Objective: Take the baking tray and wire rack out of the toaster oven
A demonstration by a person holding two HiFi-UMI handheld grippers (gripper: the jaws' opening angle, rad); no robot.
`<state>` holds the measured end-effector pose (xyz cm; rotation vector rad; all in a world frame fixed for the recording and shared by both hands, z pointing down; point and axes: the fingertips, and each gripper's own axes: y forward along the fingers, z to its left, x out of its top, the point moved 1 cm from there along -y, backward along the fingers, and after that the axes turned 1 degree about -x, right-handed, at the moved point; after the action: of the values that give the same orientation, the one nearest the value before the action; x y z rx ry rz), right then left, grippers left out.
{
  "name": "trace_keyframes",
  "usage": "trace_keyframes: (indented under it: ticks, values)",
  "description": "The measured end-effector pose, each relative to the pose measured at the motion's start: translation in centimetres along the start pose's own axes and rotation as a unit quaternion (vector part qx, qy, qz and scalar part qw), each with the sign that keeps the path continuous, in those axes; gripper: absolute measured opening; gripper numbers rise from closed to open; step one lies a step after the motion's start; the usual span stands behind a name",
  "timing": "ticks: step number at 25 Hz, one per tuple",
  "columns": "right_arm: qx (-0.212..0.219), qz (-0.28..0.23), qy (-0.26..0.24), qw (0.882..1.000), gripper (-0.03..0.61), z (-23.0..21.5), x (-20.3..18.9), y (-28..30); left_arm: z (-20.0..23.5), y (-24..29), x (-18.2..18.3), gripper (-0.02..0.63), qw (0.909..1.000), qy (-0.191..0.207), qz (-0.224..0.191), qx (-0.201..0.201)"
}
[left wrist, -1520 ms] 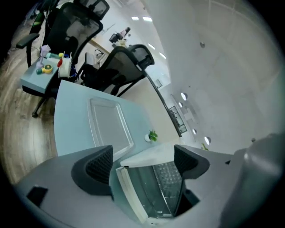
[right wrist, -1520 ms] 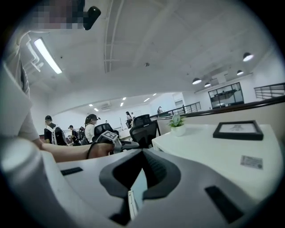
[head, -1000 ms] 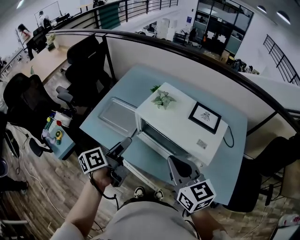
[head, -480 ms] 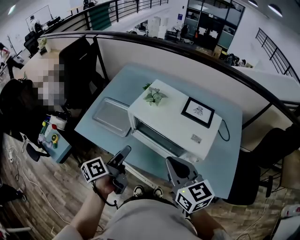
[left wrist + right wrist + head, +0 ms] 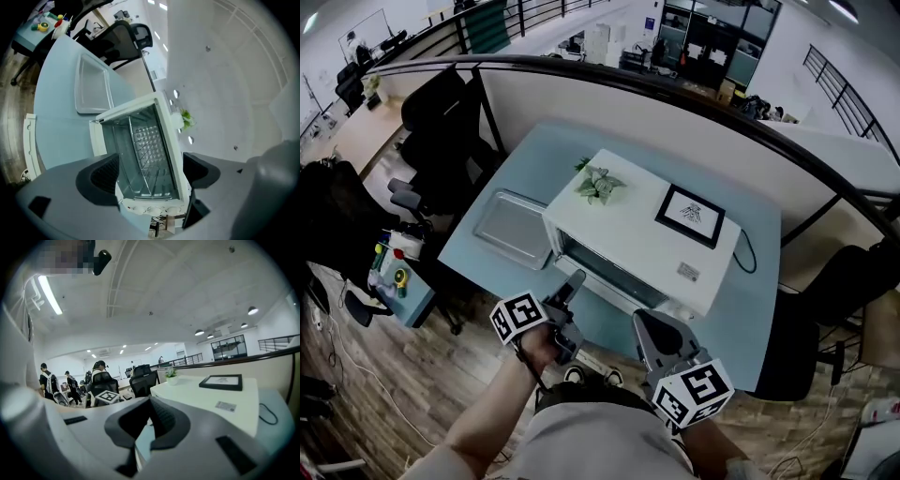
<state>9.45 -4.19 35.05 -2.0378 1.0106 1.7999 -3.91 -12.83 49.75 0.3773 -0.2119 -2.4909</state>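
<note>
The toaster oven (image 5: pixel 637 230) stands in the middle of the pale blue surface (image 5: pixel 741 309), its opening turned to the near edge. A small plant (image 5: pixel 598 185) and a black picture frame (image 5: pixel 691 215) sit on its top. The baking tray (image 5: pixel 511 228) is already out: it lies flat by the left edge of the surface, just beside the oven's left side and apart from both grippers.

From the head view the oven's cavity is only a dark slot, and what is inside cannot be made out there. The left gripper view looks straight in: the wire rack (image 5: pixel 149 145) sits inside the cavity, its lower end cut off by the gripper's own body. A white panel (image 5: pixel 98 138) at the edge of the opening may be the door, though that is hard to tell.

The left gripper (image 5: pixel 576 278) hangs at the near edge, in front of the opening. Its jaws are wide apart and grip nothing.

The right gripper (image 5: pixel 651 322) is also at the near edge, before the oven's right end. Its jaws are drawn together at the tips with nothing between them. Its view shows only the oven's top; its own body hides the opening.
</note>
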Motion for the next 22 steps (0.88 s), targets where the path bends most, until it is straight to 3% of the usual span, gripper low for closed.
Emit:
trace_keyframes:
  ticks: [8,11,22]
  values:
    - [-0.009,-0.023,-0.009,1.0,0.003,-1.1,-1.4,1.6,4.5,6.6,-2.1,0.411,0.9996,-0.018,0.019,0.011]
    - [-0.008,-0.029,-0.006,1.0,0.003,-1.4,-2.4,2.3,6.1,8.7,-2.7,0.366,0.9994,-0.023,0.022,0.012]
    - [-0.016,-0.042,0.001,0.999,0.003,-3.0,-6.6,4.9,6.9,16.0,-3.5,0.33,0.9968,-0.043,0.04,-0.054]
